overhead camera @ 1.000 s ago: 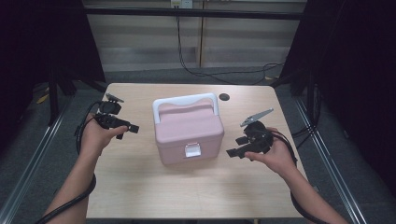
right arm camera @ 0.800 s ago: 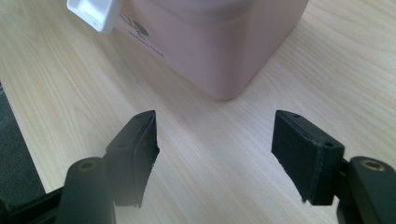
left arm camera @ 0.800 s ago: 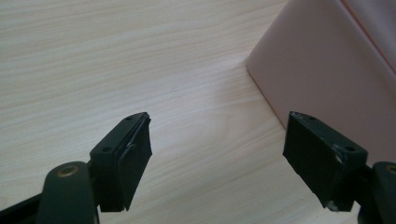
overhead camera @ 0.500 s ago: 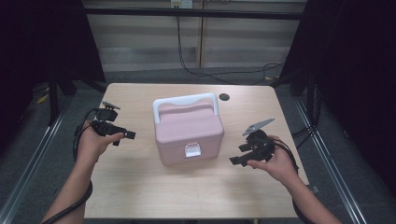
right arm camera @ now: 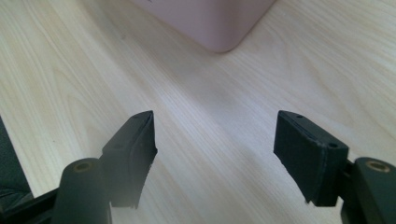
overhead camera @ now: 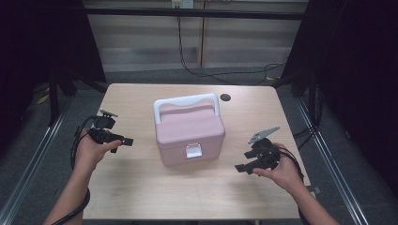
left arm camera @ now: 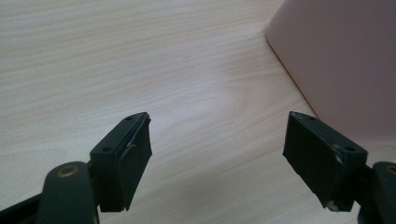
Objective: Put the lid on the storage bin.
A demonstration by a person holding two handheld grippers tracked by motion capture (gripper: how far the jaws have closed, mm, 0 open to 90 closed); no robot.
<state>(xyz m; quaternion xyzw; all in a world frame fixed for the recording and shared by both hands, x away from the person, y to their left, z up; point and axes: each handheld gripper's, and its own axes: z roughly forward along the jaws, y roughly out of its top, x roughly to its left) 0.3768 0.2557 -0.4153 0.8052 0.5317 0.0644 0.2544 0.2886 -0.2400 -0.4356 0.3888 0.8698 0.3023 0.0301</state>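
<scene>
high view: a pale pink plastic box with a white hoop handle and a white front latch (overhead camera: 188, 131) sits in the middle of the light wooden desk (overhead camera: 141, 192), lid down, handle lying back toward the far edge. the left gripper (overhead camera: 126, 140) hangs by the box's left side, jaws spread with only bare desk between them. the right gripper (overhead camera: 240, 168) hangs near the right edge, apart from the box; its jaws have just been opening and hold nothing. in the left gripper view the box wall (left arm camera: 341, 65) stands just beside the right-hand jaw. this looks like the approach step. the next move likely calls for bringing one gripper to the latch or the handle while the other steadies the box.
</scene>
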